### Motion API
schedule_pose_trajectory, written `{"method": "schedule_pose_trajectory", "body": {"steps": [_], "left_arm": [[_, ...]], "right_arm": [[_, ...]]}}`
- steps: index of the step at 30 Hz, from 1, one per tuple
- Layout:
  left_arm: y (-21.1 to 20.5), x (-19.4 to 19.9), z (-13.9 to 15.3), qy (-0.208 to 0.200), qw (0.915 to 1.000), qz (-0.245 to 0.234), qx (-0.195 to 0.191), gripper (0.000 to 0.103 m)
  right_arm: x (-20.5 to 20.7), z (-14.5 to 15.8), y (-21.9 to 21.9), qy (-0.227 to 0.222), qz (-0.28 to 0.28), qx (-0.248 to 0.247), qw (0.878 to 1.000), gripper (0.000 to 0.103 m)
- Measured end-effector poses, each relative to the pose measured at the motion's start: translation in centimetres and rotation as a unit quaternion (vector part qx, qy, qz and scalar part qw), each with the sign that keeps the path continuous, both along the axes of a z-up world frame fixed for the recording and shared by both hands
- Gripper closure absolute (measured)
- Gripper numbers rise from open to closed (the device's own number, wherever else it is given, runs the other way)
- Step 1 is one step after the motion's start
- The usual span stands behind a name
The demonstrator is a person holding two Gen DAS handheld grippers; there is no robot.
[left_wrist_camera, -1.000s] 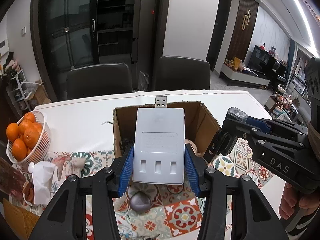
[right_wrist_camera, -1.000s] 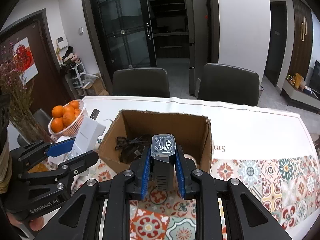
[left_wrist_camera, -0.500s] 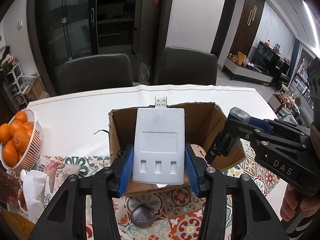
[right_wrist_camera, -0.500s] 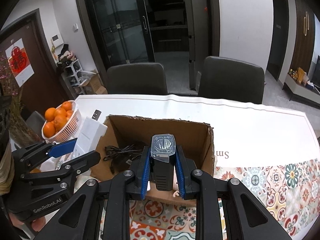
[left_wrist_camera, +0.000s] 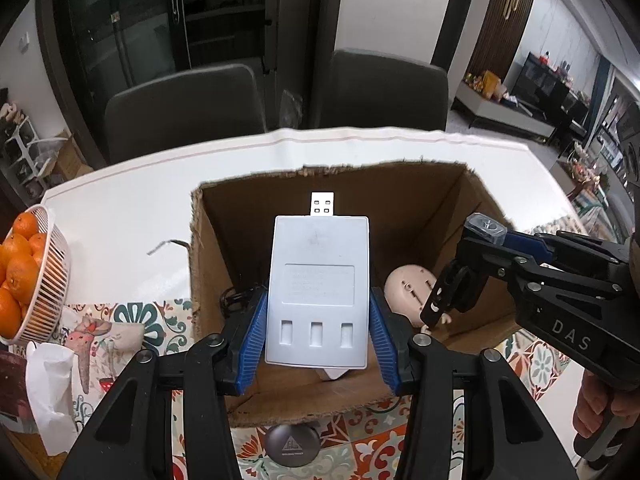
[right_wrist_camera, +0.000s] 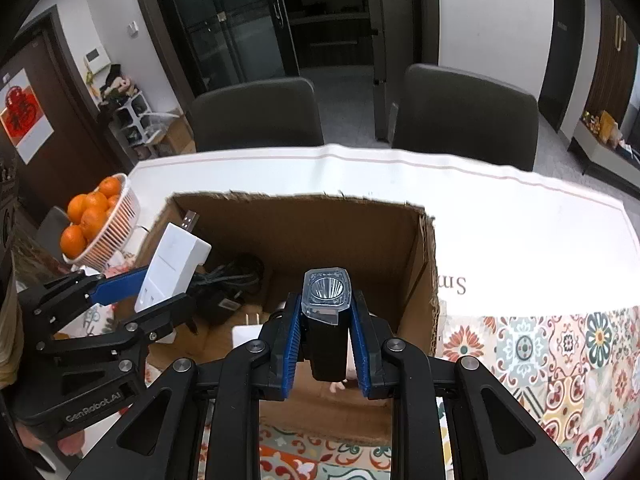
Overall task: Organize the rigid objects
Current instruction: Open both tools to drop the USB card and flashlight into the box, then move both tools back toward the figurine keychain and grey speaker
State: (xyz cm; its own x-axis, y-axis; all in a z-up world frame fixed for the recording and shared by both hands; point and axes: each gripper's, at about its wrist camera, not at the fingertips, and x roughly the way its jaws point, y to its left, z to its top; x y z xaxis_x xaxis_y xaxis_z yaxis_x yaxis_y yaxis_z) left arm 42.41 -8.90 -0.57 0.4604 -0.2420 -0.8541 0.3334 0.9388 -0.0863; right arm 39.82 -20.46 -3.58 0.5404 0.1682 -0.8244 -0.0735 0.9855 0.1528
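Note:
My left gripper (left_wrist_camera: 318, 320) is shut on a flat white USB adapter (left_wrist_camera: 319, 292), its metal plug pointing away, and holds it over the open cardboard box (left_wrist_camera: 208, 248). My right gripper (right_wrist_camera: 326, 320) is shut on a small black flashlight (right_wrist_camera: 326, 320) with a clear square lens, also above the box (right_wrist_camera: 426, 272). Each gripper shows in the other's view: the right gripper (left_wrist_camera: 472, 256) at the box's right side, the left gripper (right_wrist_camera: 160, 276) with the adapter (right_wrist_camera: 172, 264) at its left. Inside lie a black cable bundle (right_wrist_camera: 228, 280), a white plug (right_wrist_camera: 246, 334) and a pale doll head (left_wrist_camera: 410, 284).
A white basket of oranges (left_wrist_camera: 24, 276) stands on the table's left (right_wrist_camera: 96, 220). Crumpled tissue (left_wrist_camera: 48, 392) lies below it. A dark round puck (left_wrist_camera: 293, 444) sits on the patterned cloth in front of the box. Two dark chairs (right_wrist_camera: 256, 116) stand behind the white table (right_wrist_camera: 520, 232).
Both grippers have moved forward and down over the box, which now looks larger and nearer. Their holds on the adapter and the flashlight are unchanged.

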Motion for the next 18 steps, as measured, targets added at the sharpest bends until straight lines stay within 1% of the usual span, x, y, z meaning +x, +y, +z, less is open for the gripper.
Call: {"method": "schedule_pose_trajectory", "body": {"steps": [5,7,9,13,18], "left_arm": [[-0.4,0.4,-0.9,0.016,0.9998,0.005,0.011,0.055],[-0.5,0.3,-1.1,0.018,0.9997,0.003,0.015,0.055],[-0.5,0.1,-1.0,0.015,0.9997,0.002,0.019,0.052],[-0.2,-0.6,-0.7,0.012,0.9998,0.005,0.015,0.052],[0.6,-2.3,0.5,-0.003,1.0000,0.006,0.004,0.050]], "right_arm": [[0.4,-1.4,-0.2,0.020,0.002,0.004,1.000,0.078],[0.5,-1.8,-0.1,0.026,0.005,0.006,1.000,0.076],[0.3,-1.8,-0.2,0.021,0.004,-0.003,1.000,0.076],[-0.1,-1.5,0.0,0.017,0.001,-0.012,1.000,0.074],[-1.4,-0.5,0.0,0.002,-0.004,-0.014,1.000,0.074]]}}
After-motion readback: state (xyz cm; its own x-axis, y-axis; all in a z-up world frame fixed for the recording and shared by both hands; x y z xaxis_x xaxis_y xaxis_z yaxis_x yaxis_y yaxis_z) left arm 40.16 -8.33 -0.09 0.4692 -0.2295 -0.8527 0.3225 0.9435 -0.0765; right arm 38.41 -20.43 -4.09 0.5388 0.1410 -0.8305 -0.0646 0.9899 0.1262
